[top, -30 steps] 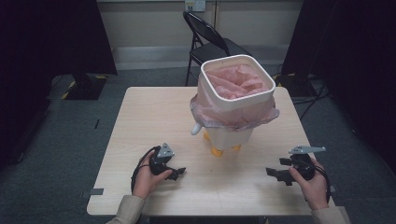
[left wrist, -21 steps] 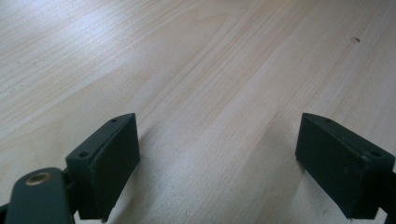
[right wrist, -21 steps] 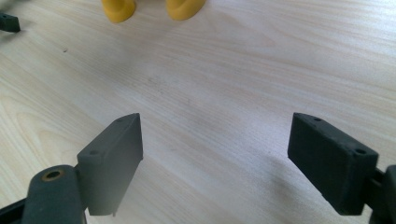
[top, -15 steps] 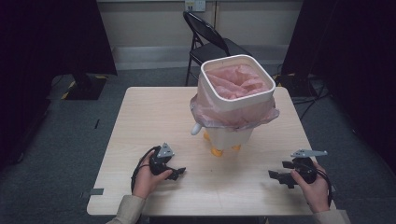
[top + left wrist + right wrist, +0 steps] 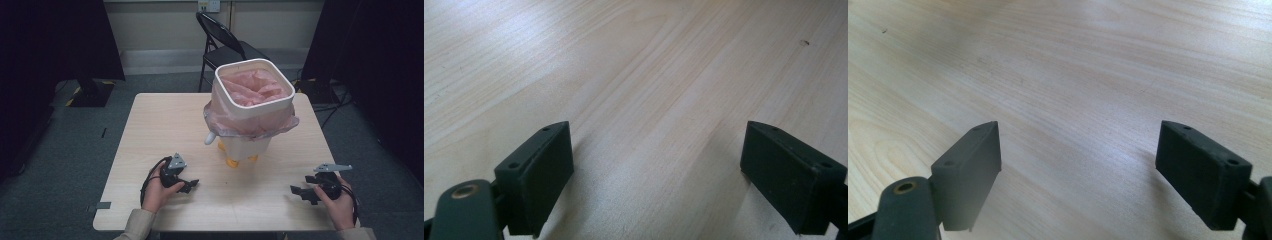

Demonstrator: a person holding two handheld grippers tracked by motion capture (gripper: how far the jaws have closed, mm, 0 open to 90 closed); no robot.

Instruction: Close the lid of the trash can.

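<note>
A white bin [image 5: 252, 102] lined with a pink bag [image 5: 255, 89] stands on orange feet at the middle right of the wooden table [image 5: 160, 125]. The bag's edge is folded down over the rim. My left gripper [image 5: 189, 185] rests near the front left of the table, open, pointing right. My right gripper [image 5: 300, 193] sits at the front right, open, pointing left. In the left gripper view the gripper [image 5: 656, 175] has bare wood between its jaws. The right gripper [image 5: 1078, 175] in its own view also holds nothing.
A black folding chair [image 5: 222, 40] stands behind the table. Dark curtains hang on both sides, and a stand base [image 5: 90, 92] sits on the floor at the left. Bare tabletop lies between the grippers and left of the bin.
The right gripper has shifted slightly toward the front edge. The left gripper and the bin have stayed put.
</note>
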